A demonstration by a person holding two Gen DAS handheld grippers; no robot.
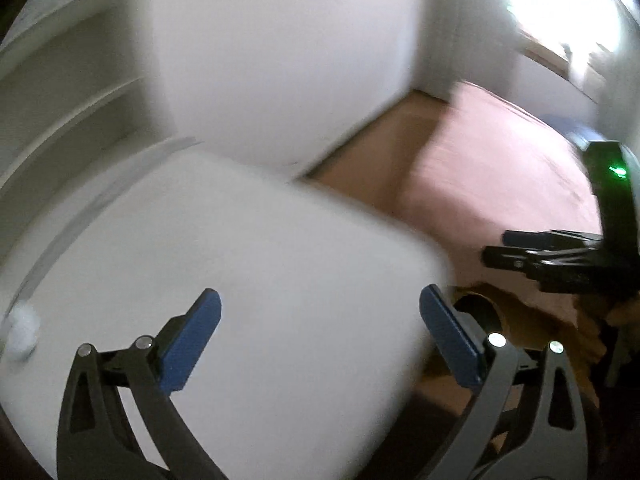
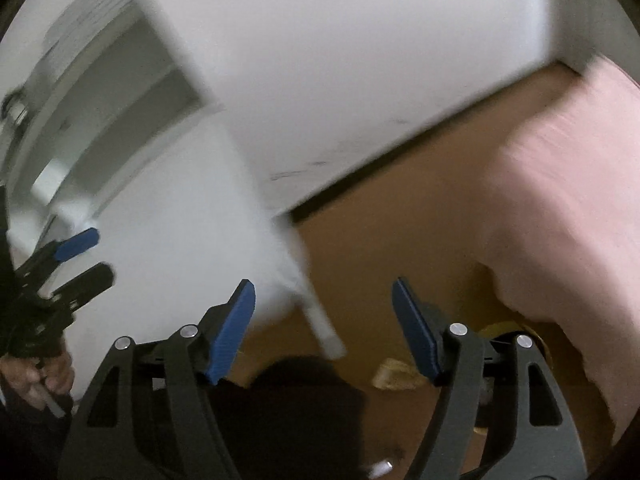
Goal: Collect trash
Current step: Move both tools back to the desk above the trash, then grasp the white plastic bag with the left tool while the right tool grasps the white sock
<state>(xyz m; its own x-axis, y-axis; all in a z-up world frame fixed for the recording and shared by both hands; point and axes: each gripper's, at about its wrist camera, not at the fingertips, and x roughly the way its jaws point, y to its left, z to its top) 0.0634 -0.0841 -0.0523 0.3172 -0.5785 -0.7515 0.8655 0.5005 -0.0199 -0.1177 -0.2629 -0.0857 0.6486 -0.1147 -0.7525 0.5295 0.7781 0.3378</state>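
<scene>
Two sets of tongs stand spread and empty as you sweep across the room, both views smeared by motion. Your left tongs (image 1: 320, 320) hang over a white counter (image 1: 248, 264), jaws wide, nothing between the blue pads. Your right tongs (image 2: 324, 316) are equally parted above the wooden floor (image 2: 400, 220), with the counter's white leg (image 2: 320, 320) crossing just ahead of them.

Closest trash on the left view is a small white fluffy wad (image 1: 22, 332) at the counter's far left edge, well apart from the tongs. It looks like tissue or cotton: likely weightless, soft and crushable, so you can pinch it anywhere through the middle, though a light scrap may skid off the smooth top if nudged. On the right view, a pale crumpled scrap (image 2: 394, 374) lies on the floor near the right pad, and a small white piece (image 2: 380, 470) sits at the bottom edge; blur hides what either is. Both seem light and flat, so you would probably need the pads low against the floor.

Farther off stand a pink-covered bed (image 2: 560, 200) and the white wall (image 2: 360, 60).
</scene>
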